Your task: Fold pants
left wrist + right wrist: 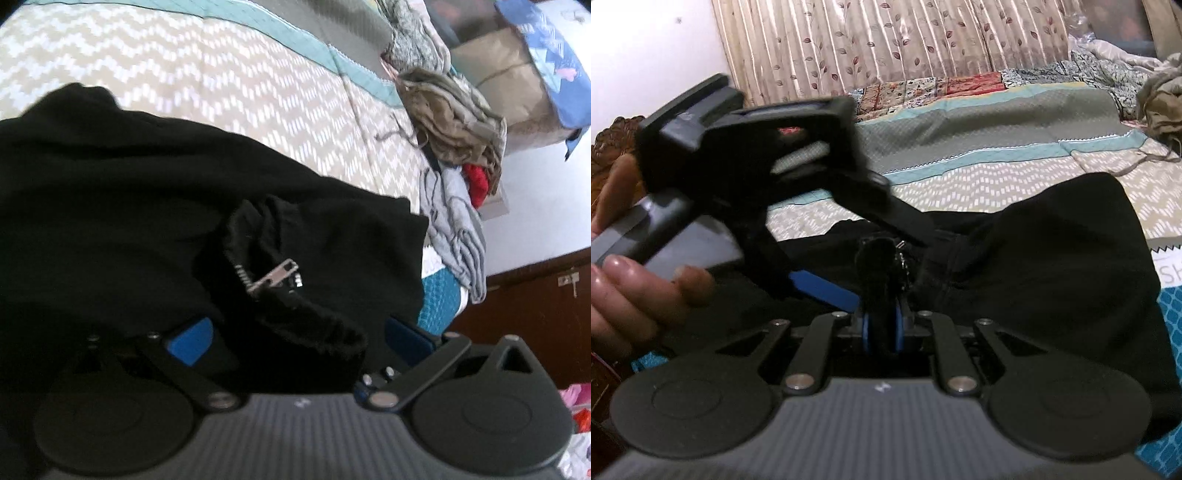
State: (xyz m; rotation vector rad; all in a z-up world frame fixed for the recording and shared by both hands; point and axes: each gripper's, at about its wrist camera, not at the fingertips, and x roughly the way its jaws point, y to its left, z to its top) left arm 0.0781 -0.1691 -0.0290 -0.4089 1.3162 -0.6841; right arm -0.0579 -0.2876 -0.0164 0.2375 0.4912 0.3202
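Observation:
Black pants [129,206] lie bunched on the bed. Their waistband with a metal zipper pull [273,278] rises between my left gripper's [295,336] blue pads, which stand wide apart, so the left gripper is open around the waistband. In the right wrist view my right gripper [882,326] is shut on a fold of the black pants [1052,251] at the waistband. The left gripper [827,288], held by a hand [639,280], reaches in from the left with one blue pad beside that fold.
The bed has a beige zigzag quilt [221,85] with teal bands. A pile of clothes [450,122] lies at its far edge, with a grey garment [454,229] hanging over. A leaf-print curtain [886,40] and patterned bedding [942,88] are behind.

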